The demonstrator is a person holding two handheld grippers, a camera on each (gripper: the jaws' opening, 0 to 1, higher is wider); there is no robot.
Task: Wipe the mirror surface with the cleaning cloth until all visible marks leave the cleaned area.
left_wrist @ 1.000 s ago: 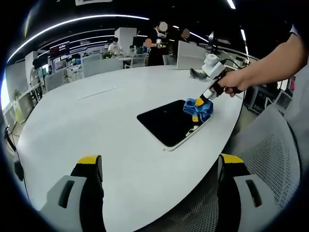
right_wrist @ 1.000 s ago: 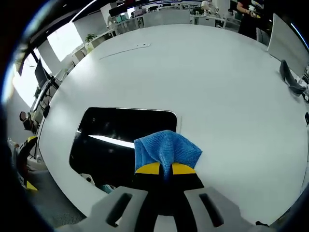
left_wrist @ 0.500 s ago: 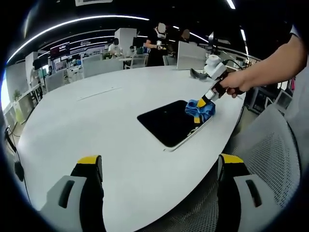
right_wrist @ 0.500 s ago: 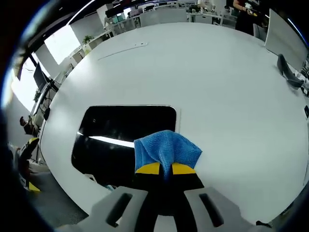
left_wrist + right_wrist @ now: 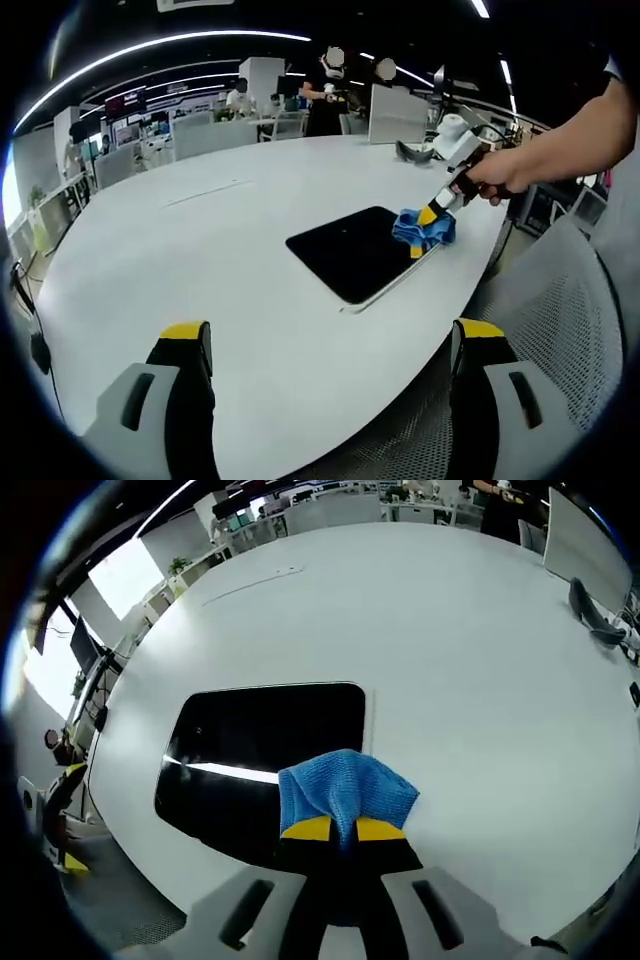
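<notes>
My left gripper [image 5: 325,400] hangs idle above the near edge of the white table [image 5: 180,250], its jaws spread wide apart with nothing between them. Ahead of it and off to the right lies the mirror [image 5: 355,252], a dark rounded rectangle flat on the table close to the edge. At the mirror's far right corner my right gripper [image 5: 433,212] comes in, held in my hand [image 5: 497,172], with the blue cleaning cloth [image 5: 424,228] bunched under its tip.

Seen along my right gripper [image 5: 335,830], the jaws are pinched together on the cloth [image 5: 345,788], which fans out just beyond the yellow tips. The mirror [image 5: 260,750] sits ahead and to the left of them, and the cloth overlaps its near right corner. I cannot tell whether any marks remain; the glass reads dark with one bright reflected streak.

I judge I am mid-wipe, working that corner. Next I should draw the cloth leftward across the glass, pressing evenly and keeping the grip tight.
</notes>
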